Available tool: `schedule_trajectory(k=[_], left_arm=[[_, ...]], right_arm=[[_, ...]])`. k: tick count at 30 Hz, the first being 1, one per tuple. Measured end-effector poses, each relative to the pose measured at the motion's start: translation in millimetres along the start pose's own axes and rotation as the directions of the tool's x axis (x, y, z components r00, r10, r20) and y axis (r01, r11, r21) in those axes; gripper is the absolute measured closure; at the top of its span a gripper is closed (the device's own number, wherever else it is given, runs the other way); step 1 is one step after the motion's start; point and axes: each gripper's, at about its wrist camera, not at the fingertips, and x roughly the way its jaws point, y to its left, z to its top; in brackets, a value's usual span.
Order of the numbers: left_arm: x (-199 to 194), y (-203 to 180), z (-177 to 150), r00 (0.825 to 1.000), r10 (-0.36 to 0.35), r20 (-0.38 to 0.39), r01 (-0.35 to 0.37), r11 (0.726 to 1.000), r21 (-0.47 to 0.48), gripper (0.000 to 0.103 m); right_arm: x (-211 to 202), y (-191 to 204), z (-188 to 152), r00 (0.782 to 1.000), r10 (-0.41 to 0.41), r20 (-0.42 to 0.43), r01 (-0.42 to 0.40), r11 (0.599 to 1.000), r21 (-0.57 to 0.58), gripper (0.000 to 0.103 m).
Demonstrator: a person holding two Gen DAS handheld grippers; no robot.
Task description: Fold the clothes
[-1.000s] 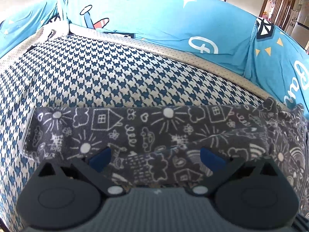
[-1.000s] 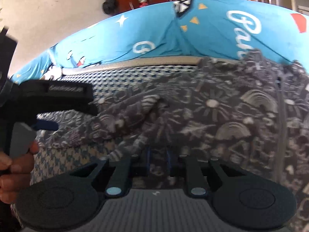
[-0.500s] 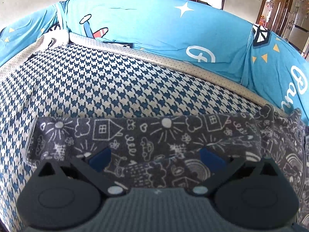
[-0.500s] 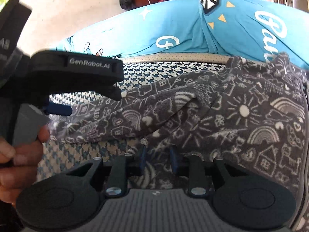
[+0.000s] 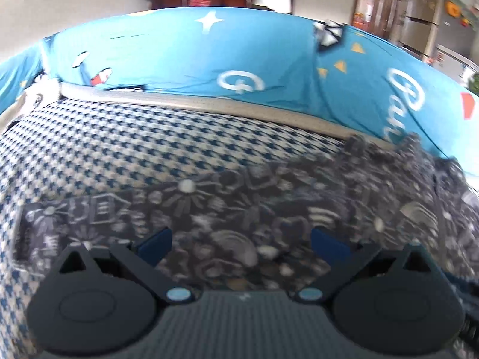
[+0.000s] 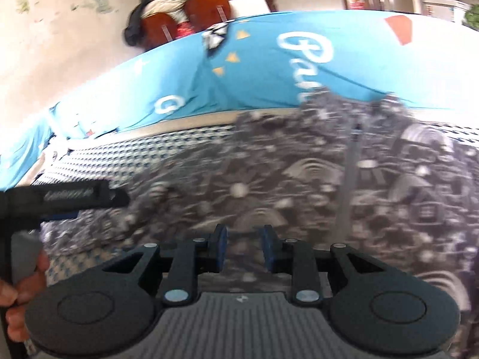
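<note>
Left gripper point(image 5: 241, 243): lower centre of its frame, fingers spread wide, holding nothing.
Right gripper point(image 6: 243, 249): lower centre, fingers parted, nothing clamped.
Grey patterned garment point(image 5: 269, 209): mid-frame, flat on the houndstooth cushion point(image 5: 134, 149), beneath both grippers.
Blue backrest point(image 5: 254, 68): upper frame.

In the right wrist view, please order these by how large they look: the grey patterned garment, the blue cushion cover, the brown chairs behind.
1. grey patterned garment, though it lies nearest the camera
2. blue cushion cover
3. brown chairs, far back, so their true size is unsure
</note>
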Motion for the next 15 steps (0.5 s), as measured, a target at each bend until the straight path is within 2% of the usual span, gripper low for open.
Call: schedule_trajectory(k=[6, 11, 15], left_arm=[[-3, -32, -18, 0.997, -0.071, 0.015, 0.068, 0.989, 0.129, 0.0], [-7, -58, -32, 0.988, -0.152, 0.011, 0.146, 0.963, 0.226, 0.0], [-7, -76, -43, 0.979, -0.205, -0.012, 0.2, 0.937, 0.287, 0.0]], right_arm=[[-15, -41, 8, 0.997, -0.068, 0.029, 0.067, 0.997, 0.047, 0.075], [-22, -77, 16, 0.987, -0.148, 0.06, 0.142, 0.985, 0.097, 0.075], [-25, -107, 25, 0.971, -0.223, 0.088, 0.208, 0.966, 0.151, 0.075]])
